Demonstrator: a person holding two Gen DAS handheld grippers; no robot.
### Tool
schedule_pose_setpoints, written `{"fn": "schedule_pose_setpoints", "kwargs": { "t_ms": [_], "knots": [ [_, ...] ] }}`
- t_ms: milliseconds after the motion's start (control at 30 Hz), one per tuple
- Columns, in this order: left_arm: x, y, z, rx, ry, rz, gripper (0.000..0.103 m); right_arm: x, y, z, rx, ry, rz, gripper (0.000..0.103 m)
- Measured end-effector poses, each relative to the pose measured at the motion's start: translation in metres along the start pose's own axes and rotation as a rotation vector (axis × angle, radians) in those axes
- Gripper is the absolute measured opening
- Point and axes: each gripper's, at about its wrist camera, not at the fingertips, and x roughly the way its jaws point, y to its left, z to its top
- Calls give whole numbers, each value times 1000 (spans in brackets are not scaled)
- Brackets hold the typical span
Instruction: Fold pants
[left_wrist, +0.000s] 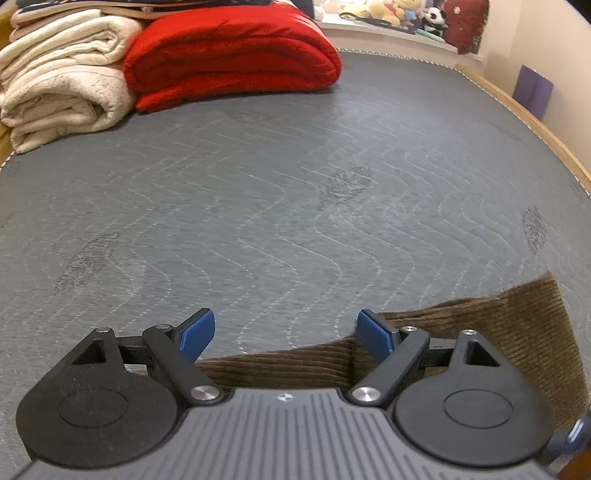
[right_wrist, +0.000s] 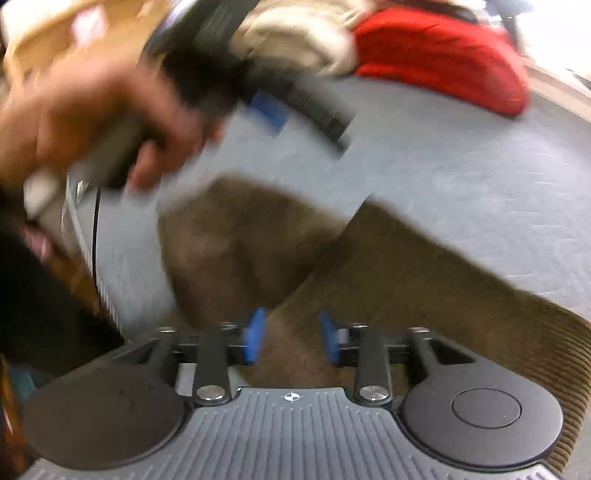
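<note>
Brown corduroy pants (left_wrist: 480, 332) lie on a grey quilted mattress (left_wrist: 258, 203), at the bottom right of the left wrist view. My left gripper (left_wrist: 286, 332) is open and empty, just above the pants' near edge. In the blurred right wrist view the pants (right_wrist: 388, 266) spread across the middle with a fold line. My right gripper (right_wrist: 291, 338) is open, low over the brown cloth, with cloth showing between its blue fingers (right_wrist: 255, 332). The left gripper (right_wrist: 273, 110) and the hand holding it (right_wrist: 92, 110) show at the upper left there.
A folded red blanket (left_wrist: 232, 55) and folded cream blankets (left_wrist: 62, 81) lie at the mattress's far left. A wooden bed frame (left_wrist: 524, 114) runs along the right edge. Plush toys (left_wrist: 399, 13) sit on a shelf beyond. A purple object (left_wrist: 533, 92) leans on the wall.
</note>
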Motion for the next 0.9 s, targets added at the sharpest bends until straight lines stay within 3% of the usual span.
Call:
{"fn": "schedule_pose_setpoints", "kwargs": {
  "t_ms": [100,133,200,233,267,333,400,500,667,733,833,900],
  "knots": [
    [1,-16,-4,38,-1,-42,88,-17,-32,1,130,-60,-117,46],
    [1,-21,-6,51,-5,-70,88,-24,-49,1,197,-70,-199,46],
    [0,-31,-9,70,-6,-175,70,-34,-84,-3,341,-57,-372,48],
    [1,-36,-10,76,8,-231,50,-39,-97,-11,409,-45,-440,49],
    [3,-40,-12,82,31,-281,37,-45,-113,-22,490,-31,-508,49],
    [6,-50,-17,109,63,-347,29,-52,-136,-44,628,-14,-571,49],
    [10,-61,-24,162,93,-368,29,-64,-154,-66,743,-15,-564,49],
    [23,-69,-35,181,141,-371,29,-68,-163,-87,791,6,-574,51],
    [62,-79,-54,199,255,-251,34,-59,-167,-107,772,77,-508,59],
    [62,-84,-52,191,249,-237,36,-48,-171,-110,797,98,-462,60],
    [45,-93,-43,202,186,-248,54,-47,-176,-112,818,96,-412,62],
    [34,-98,-38,212,145,-254,60,-43,-176,-114,807,100,-388,65]
  ]
}}
